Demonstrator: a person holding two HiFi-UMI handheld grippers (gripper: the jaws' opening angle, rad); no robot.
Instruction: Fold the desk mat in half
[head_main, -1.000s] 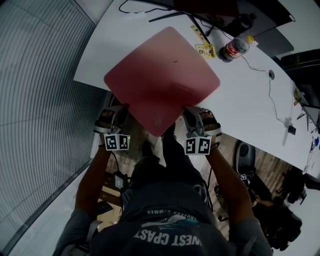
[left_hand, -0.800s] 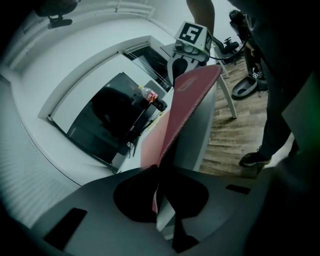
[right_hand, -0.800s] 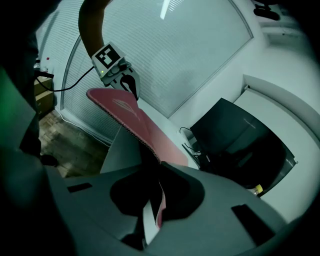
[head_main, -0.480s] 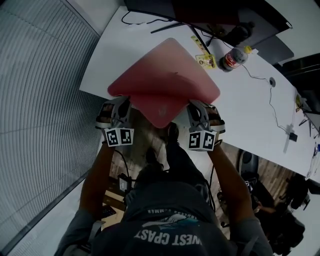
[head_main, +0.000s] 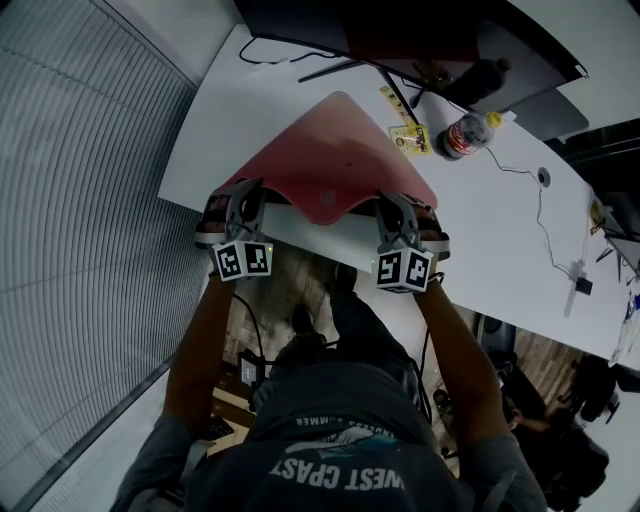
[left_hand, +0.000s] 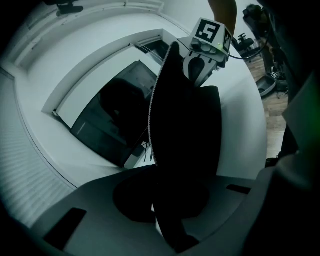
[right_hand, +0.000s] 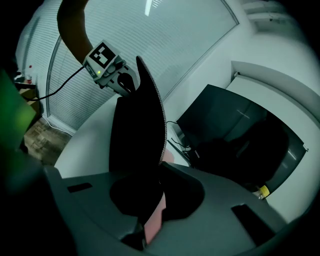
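Observation:
The pink desk mat (head_main: 335, 160) lies on the white desk (head_main: 510, 235), its near edge lifted off the surface. My left gripper (head_main: 243, 198) is shut on the mat's near left edge and my right gripper (head_main: 396, 212) on its near right edge. Between them the raised edge sags in a curve over bare desk. In the left gripper view the mat (left_hand: 185, 125) rises as a dark sheet from the shut left gripper (left_hand: 167, 227), with the right gripper (left_hand: 206, 42) beyond. In the right gripper view the mat (right_hand: 136, 135) stands in the right gripper (right_hand: 150, 222), and the left gripper (right_hand: 107, 65) is behind.
A bottle with a red label and yellow cap (head_main: 462, 133) and a small yellow card (head_main: 408, 136) sit just beyond the mat's far right side. A dark monitor (head_main: 400, 25) stands at the desk's back edge, with cables (head_main: 520, 150) trailing right. A ribbed grey wall (head_main: 80, 200) runs along the left.
Both grippers have risen and moved forward over the desk, carrying the mat's near edge. The corner that hung off the desk's front is now lifted, and white desk shows under it.

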